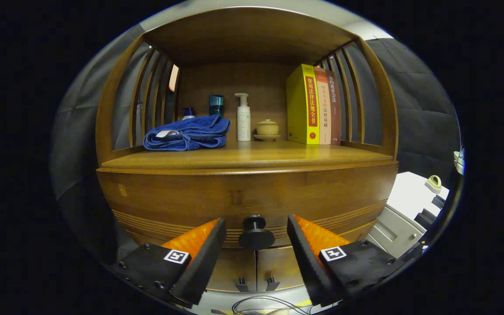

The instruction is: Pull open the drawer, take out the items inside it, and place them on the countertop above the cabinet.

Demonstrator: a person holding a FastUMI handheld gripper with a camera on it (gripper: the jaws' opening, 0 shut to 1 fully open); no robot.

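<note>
So my claw [255, 238] is spread open right at the wooden cabinet's drawer [247, 199], black knob [256, 236] sitting between my fingers, neither one touching it. Drawer's shut. Up on the glossy wood worktop [252, 158]: a folded blue towel [187, 133], white pump bottle [243, 117], little lidded cup [267, 128], three upright books [314, 105]. White furniture to the right, cables on the floor below.

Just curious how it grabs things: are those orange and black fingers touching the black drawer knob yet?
Apart. The gripper view shows the gripper open, the drawer knob between its fingers with wood visible on both sides.
</note>
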